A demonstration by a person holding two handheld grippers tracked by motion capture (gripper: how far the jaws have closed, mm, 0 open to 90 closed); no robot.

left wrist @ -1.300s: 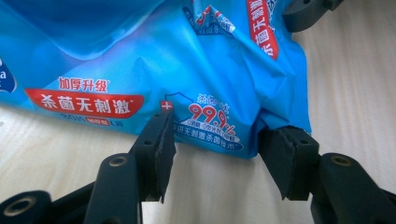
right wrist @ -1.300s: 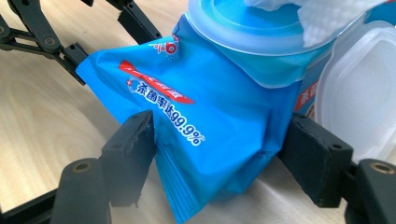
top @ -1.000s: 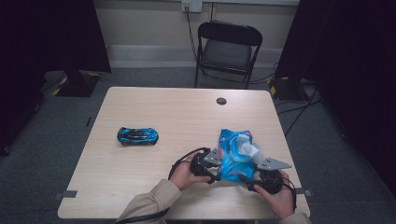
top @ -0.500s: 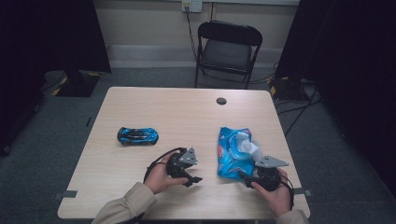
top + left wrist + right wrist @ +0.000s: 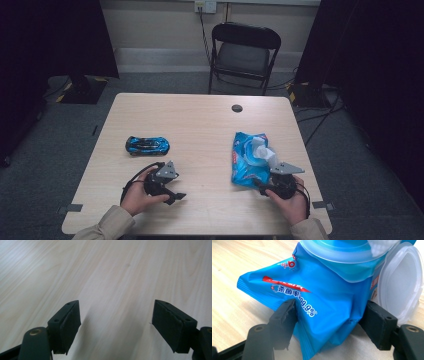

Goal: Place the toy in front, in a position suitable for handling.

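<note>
The left gripper has moved away from the wipes pack toward the left part of the table and is now sitting well apart from the pack, near the front edge. Its jaws have just been opening; they are standing spread with nothing between them, over bare wood. The right gripper is staying at the pack's near end, as before, pinching that end between its pads. The pack is lying on the right part of the table. It is a blue soft pouch with red and white print, creased where the pads are pressing. Its clear round lid is standing open, and a white wipe is sticking out. A blue toy car is lying just beyond the left gripper.
</note>
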